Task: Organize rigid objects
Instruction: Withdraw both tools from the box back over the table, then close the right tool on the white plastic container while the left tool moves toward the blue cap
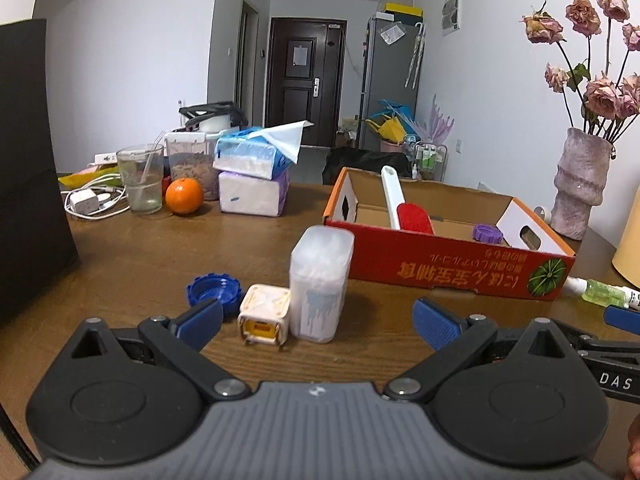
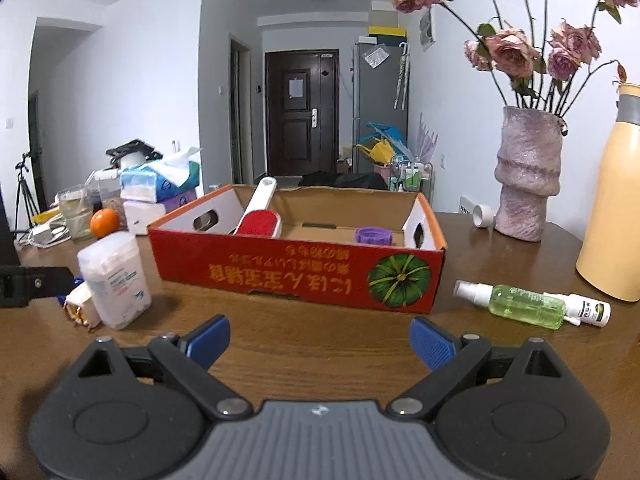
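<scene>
You've got brush (image 2: 258,216) & purple cap (image 2: 373,236) in box (image 2: 296,276); swab tub (image 1: 320,284), charger (image 1: 264,314), blue cap (image 1: 214,290), sprays (image 2: 516,304) left. Both claws (image 1: 318,320) (image 2: 320,336) apart, empty.

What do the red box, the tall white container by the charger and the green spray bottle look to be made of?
Red box: corrugated cardboard, glossy printed outside, raw brown inside, with cut handle holes. Tall white container: translucent frosted plastic, probably rigid; whitish contents show through. Green spray bottle: clear plastic, likely, with green liquid visible and a white plastic nozzle. Both lie outside the box, on the wooden table.
</scene>
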### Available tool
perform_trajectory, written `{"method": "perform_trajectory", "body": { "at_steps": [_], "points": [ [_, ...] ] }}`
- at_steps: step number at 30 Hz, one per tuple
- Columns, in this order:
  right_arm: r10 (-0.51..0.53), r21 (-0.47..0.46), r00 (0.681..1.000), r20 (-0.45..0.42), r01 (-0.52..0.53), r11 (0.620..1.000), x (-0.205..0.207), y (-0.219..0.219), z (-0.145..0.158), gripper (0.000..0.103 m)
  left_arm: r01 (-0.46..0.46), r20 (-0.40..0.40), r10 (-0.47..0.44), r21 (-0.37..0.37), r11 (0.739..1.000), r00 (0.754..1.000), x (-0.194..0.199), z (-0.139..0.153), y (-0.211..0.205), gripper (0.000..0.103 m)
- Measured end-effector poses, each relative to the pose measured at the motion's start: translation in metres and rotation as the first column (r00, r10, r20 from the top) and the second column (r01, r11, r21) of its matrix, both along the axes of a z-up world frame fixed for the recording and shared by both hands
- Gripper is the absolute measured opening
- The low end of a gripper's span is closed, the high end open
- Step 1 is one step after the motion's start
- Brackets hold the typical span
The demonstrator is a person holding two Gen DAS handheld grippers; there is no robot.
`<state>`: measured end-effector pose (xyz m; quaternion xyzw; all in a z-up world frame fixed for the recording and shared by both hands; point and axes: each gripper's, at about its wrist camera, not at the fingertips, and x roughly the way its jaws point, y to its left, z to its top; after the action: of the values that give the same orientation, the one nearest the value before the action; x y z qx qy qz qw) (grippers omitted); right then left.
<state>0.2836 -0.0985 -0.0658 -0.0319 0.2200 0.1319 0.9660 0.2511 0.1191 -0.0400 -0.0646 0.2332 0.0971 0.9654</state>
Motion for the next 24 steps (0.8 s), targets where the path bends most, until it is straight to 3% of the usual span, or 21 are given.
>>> {"method": "perform_trajectory", "body": {
  "at_steps": [6, 24],
  "points": [
    [0.016, 0.005, 0.999, -0.036, -0.015, 1.0, -0.005, 0.016, -0.003, 0.103, 0.0, -0.001, 0.0, -0.019, 1.0, 1.0, -0.007, -0.002, 0.012, 0.103],
    [0.118, -0.017, 0.99, -0.072, -0.119, 0.993, -0.013, 0.078, -0.014, 0.103, -0.087, -0.034, 0.086, -0.047, 0.995, 0.996, -0.01, -0.012, 0.078, 0.103]
  ]
}}
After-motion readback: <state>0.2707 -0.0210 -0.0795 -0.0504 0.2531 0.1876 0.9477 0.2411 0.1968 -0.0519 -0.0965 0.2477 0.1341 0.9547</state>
